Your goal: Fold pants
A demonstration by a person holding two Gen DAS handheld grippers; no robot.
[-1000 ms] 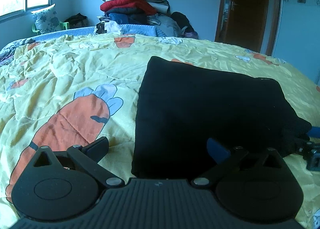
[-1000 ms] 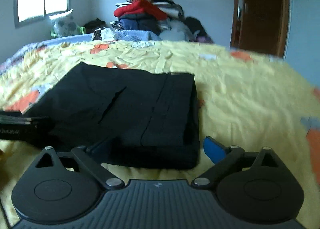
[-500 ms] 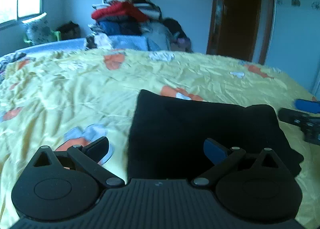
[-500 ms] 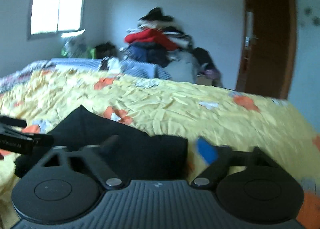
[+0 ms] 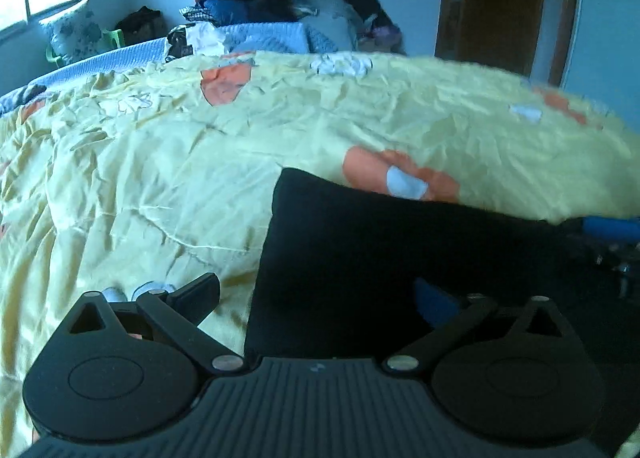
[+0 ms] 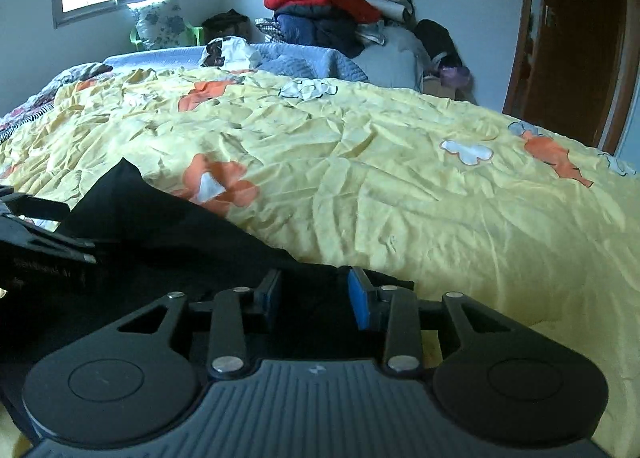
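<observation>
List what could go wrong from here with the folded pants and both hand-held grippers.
1. The right hand-held gripper has just been closing with the black pants between its pads; whether they grip is unclear, so only the top layer may be caught and the fold could open.
2. The left hand-held gripper is wide open over the pants' left edge, so a one-sided lift may skew the stack.
3. The wrinkled yellow bedspread could get pinched along with the pants.
</observation>
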